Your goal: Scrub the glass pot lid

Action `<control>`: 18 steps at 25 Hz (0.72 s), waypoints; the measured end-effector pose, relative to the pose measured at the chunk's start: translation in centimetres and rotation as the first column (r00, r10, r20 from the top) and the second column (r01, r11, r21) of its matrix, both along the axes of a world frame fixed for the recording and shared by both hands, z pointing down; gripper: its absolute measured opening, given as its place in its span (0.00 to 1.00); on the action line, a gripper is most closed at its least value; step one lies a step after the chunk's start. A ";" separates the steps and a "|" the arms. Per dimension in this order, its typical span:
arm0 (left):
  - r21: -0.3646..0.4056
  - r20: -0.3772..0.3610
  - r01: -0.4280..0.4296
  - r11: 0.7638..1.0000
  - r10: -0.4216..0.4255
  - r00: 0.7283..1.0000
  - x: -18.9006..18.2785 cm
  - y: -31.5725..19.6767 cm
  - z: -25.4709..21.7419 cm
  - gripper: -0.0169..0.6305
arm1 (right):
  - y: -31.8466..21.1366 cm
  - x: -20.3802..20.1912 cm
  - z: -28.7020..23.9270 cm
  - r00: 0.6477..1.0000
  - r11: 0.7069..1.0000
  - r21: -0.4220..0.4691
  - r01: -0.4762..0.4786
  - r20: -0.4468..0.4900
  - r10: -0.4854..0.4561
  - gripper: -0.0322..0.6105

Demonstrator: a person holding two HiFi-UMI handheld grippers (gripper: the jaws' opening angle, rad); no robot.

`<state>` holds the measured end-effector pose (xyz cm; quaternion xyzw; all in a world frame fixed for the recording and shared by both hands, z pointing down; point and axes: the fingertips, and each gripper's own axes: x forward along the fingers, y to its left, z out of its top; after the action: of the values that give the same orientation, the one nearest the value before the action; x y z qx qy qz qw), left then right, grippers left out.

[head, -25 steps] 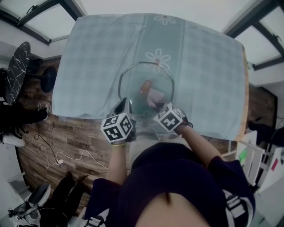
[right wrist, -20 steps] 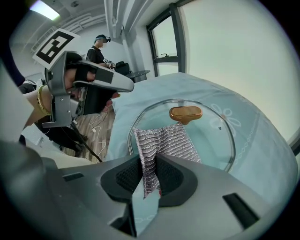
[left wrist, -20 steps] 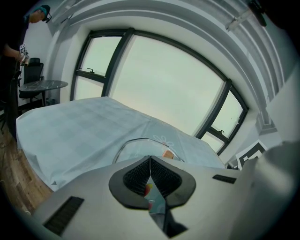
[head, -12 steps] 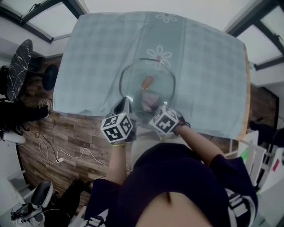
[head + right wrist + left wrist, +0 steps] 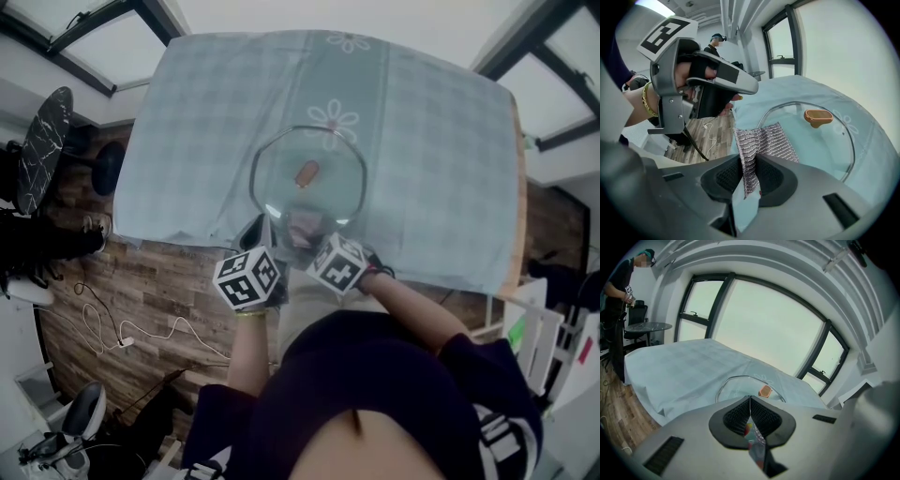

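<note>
The round glass pot lid lies flat on the table, its brown knob in the middle. My right gripper is shut on a grey striped scrub cloth, which rests on the glass at the near rim. In the right gripper view the cloth fans out from the gripper toward the knob across the lid. My left gripper is shut at the near-left rim. I cannot tell whether it touches the glass. The left gripper view shows the gripper, the lid and the knob.
A pale green checked tablecloth with flower prints covers the table, hanging over the near edge. Below lie wooden floor, a white cable and a dark round side table at left. A person stands far off.
My right gripper has drawn the cloth across the glass from beside the knob toward the near rim. The left gripper has stayed where it was.
</note>
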<state>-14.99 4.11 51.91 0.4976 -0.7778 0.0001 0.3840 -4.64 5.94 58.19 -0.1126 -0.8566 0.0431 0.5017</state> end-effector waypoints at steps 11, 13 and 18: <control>0.011 0.012 0.021 1.000 -0.022 1.000 2.9 1.8 -0.7 0.03 | 1.2 2.4 -2.7 0.997 1.000 0.009 0.005 0.071 -0.006 0.17; 0.011 0.018 0.019 1.000 -0.019 1.000 3.6 2.1 -1.0 0.03 | 0.9 3.1 -3.2 0.996 1.000 0.015 -0.019 0.088 0.018 0.17; 0.016 0.029 0.016 1.000 -0.017 0.999 4.9 2.7 -1.6 0.03 | -0.2 4.9 -4.9 0.984 0.993 0.023 -0.116 0.137 0.112 0.17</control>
<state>-10.09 6.78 50.31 0.4942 -0.7873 -0.0020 0.3687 0.25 5.72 53.28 -0.0583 -0.8944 0.0508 0.4406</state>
